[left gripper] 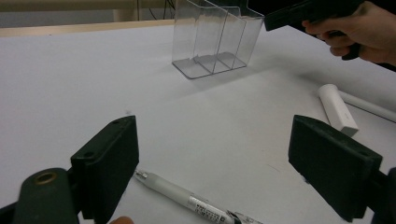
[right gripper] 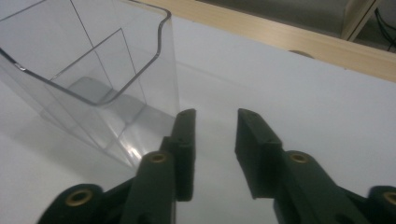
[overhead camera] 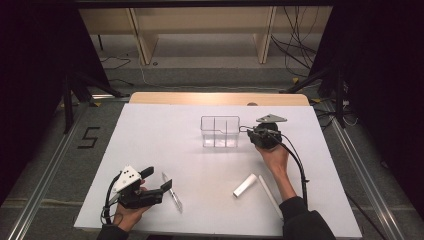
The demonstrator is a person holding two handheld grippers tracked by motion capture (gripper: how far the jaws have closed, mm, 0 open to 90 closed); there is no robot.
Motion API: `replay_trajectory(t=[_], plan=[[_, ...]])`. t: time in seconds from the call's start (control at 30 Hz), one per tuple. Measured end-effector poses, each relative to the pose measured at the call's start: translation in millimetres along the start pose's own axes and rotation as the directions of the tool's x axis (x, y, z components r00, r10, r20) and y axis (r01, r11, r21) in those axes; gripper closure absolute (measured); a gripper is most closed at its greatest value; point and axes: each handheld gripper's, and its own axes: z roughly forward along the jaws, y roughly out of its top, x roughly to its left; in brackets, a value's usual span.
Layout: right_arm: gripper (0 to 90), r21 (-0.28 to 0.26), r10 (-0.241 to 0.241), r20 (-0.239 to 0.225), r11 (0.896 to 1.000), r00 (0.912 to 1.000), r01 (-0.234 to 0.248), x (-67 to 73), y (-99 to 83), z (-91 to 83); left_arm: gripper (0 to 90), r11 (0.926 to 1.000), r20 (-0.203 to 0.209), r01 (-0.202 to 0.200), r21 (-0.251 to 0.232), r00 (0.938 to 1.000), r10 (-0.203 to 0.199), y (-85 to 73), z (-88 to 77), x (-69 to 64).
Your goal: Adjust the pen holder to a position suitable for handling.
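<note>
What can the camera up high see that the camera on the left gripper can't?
Only the high view takes in the whole scene: the floor with the number 5 marked on it, the wooden shelves beyond the table, and the left gripper itself in the person's hand. Only the left gripper view gets close enough to show the print on the pen between its wide-open fingers. Both show the clear divided box, the white tube, the thin white stick and the right gripper beside the box.
</note>
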Motion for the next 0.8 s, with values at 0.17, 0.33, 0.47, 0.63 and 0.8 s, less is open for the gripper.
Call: replay_trajectory(t=[0.17,0.33,0.47,0.63,0.8], plan=[[53.1,-0.037,0.01,-0.013,0.999,0.9999,-0.011,1.3,-4.2,-22.8,16.0,1.0,-0.002,0.0,-0.001,1.0,0.0,0.1,-0.2,0.3],[44.5,-0.063,0.016,-0.048,0.998,0.9987,-0.019,8.0,-8.6,-37.5,16.0,1.0,-0.003,-0.001,-0.007,1.0,0.001,0.7,-1.4,0.5],[40.3,-0.07,0.013,-0.066,0.997,0.9977,-0.018,13.6,-5.5,-46.5,16.0,0.9999,-0.006,0.002,-0.015,1.0,-0.002,1.5,-3.3,0.8],[36.3,-0.074,0.01,-0.077,0.997,0.997,-0.015,21.0,-2.0,-53.8,16.0,0.9998,-0.01,0.004,-0.017,0.9999,-0.004,2.0,-4.4,1.8],[33.8,-0.075,-0.004,-0.087,0.997,0.9962,-0.002,29.4,-0.9,-57.7,16.0,0.9999,-0.015,0.002,-0.011,0.9999,-0.002,1.8,-3.7,1.5]])
